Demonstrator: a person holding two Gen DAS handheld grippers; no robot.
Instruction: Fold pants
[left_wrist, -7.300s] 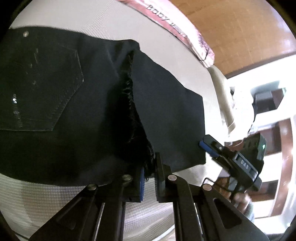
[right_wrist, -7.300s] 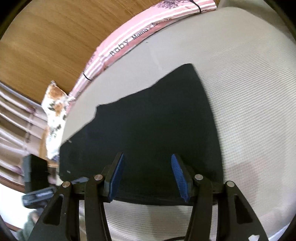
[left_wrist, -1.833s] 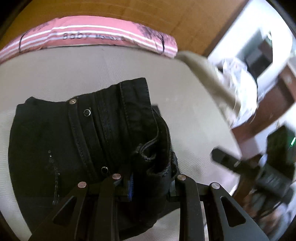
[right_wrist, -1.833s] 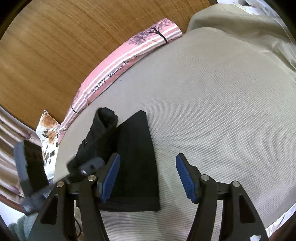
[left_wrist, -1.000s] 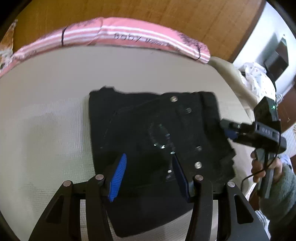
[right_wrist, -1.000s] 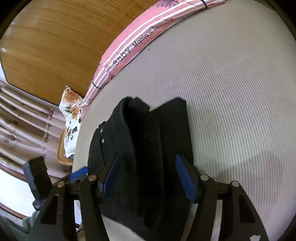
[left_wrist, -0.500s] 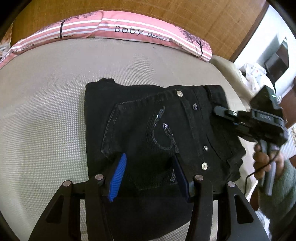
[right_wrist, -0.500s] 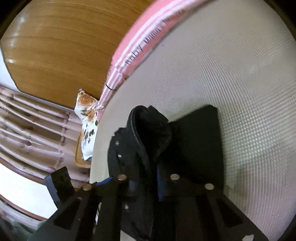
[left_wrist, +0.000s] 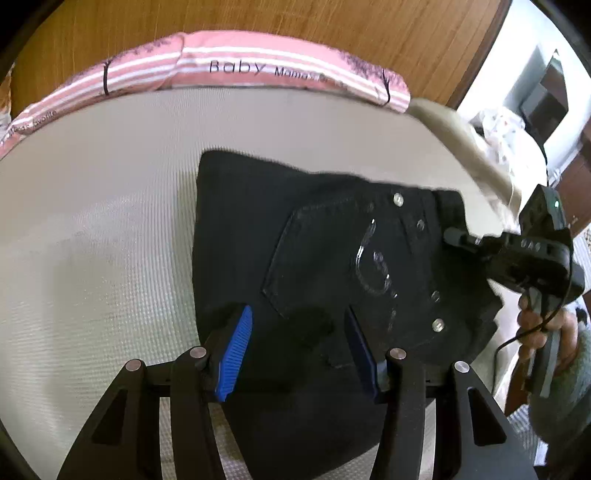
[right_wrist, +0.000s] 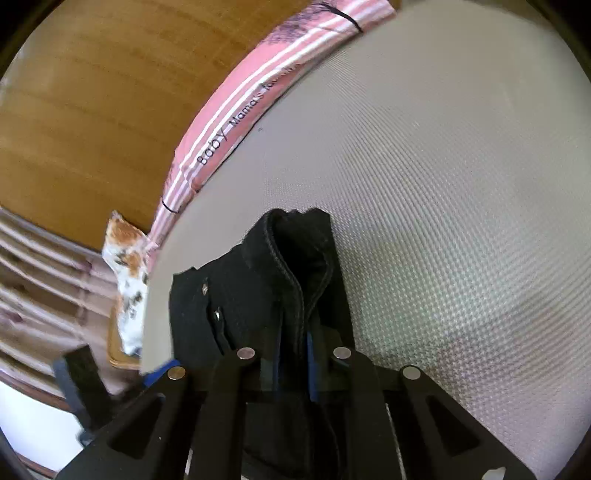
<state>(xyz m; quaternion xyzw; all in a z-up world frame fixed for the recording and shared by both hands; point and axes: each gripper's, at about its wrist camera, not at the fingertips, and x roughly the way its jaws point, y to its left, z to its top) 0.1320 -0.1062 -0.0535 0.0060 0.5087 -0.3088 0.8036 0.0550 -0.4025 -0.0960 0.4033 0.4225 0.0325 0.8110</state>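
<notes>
Black pants (left_wrist: 314, 258) pinched by right gripper (right_wrist: 293, 354); left gripper (left_wrist: 301, 347) spread apart.

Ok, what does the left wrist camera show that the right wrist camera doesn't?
Only the left wrist view shows the left tool open above the folded black pants, their back pocket with its sparkly stitching facing up, and the person's hand holding the right tool. Only the right wrist view shows the right tool shut on the pants' waistband edge, plus a floral cushion. Both show the pants, the beige bed surface and the pink striped pillow.
</notes>
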